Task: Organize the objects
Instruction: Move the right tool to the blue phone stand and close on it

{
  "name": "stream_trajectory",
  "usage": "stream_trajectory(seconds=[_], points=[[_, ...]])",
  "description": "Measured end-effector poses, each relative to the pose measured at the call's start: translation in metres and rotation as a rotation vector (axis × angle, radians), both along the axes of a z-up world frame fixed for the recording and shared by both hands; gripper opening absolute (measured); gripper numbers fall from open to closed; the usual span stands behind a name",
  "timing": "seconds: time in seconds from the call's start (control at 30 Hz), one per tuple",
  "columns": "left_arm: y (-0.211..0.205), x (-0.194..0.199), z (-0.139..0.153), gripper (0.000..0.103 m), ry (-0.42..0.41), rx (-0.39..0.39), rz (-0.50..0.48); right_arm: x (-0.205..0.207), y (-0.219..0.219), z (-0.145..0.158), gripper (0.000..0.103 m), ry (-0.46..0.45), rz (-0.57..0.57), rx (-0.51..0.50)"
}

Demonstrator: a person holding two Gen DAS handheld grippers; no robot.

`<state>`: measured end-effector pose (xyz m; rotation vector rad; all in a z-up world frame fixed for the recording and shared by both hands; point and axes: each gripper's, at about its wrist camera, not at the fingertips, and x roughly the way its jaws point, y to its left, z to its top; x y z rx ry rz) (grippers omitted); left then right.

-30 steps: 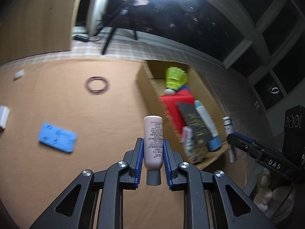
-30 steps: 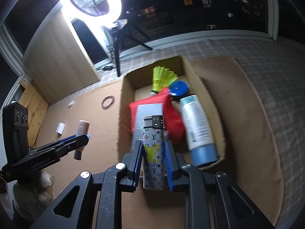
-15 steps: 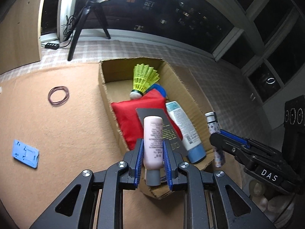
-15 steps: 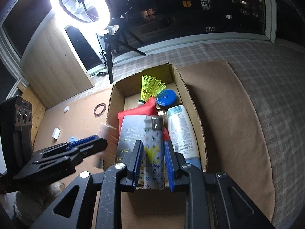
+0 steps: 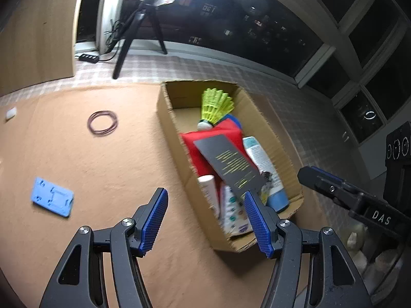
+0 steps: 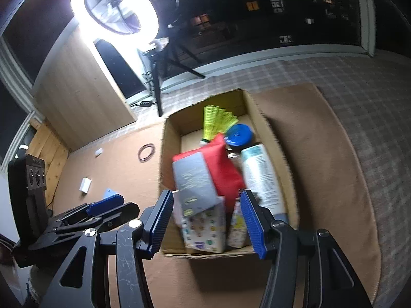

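- Cardboard box [image 5: 164,107] sits ahead and to the right of the left gripper [image 5: 205,220] and directly ahead of the right gripper [image 6: 204,220], its near wall just past the right gripper's fingertips; it holds most of the gathered things, so the sorting looks well along.
- Brown mat [image 5: 90,154] spreads under and ahead of both grippers and carries what is left outside the box.
- Red pouch [image 5: 195,148] lies mid-box, beyond both grippers, with a dark card [image 5: 228,164] slanting across it.
- White-and-blue tube [image 6: 259,174] lies along the box wall ahead-right of the right gripper.
- Patterned packet [image 6: 203,228] and a patterned lighter [image 6: 237,228] rest against the near wall, seen between the right gripper's spread fingers but not touched by them.
- Pale bottle [image 5: 208,190] lies in the near corner, just past the left gripper's right finger.
- Yellow shuttlecock [image 5: 215,105] and a blue lid [image 6: 239,133] occupy the far end.
- Blue plate [image 5: 52,200] lies on the mat to the left of the left gripper, likely still to be collected.
- Ring of bands [image 5: 102,123] lies farther ahead-left, also outside the box.
- Small white pieces [image 6: 85,184] remain on the mat's far left.
- Both grippers' jaws are opening, standing about halfway apart, with nothing clamped in either.
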<state>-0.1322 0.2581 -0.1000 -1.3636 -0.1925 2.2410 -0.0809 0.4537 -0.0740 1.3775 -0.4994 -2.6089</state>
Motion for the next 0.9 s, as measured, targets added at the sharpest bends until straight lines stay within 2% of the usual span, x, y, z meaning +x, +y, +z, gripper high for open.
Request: stream_trajectory(seconds=[0.3,0.5,0.8,0.9], points=[[-0.065,0.005,-0.011,0.066,-0.034,-0.012,0.096,-0.011,-0.058,-0.002,0.051,-0.009,0.121,-0.017],[-0.119,0.008,-0.025,0.065,-0.064,-0.018,0.182,-0.025,-0.113,-0.007,0.051,-0.024,0.252,-0.001],[-0.181,0.012,-0.052,0.061,-0.125,-0.010,0.269,-0.054,-0.189,-0.043,0.050,-0.118,0.391,-0.039],[-0.195,0.011,-0.059,0.056,-0.136,-0.010,0.286,-0.066,-0.209,-0.059,0.042,-0.160,0.413,-0.051]])
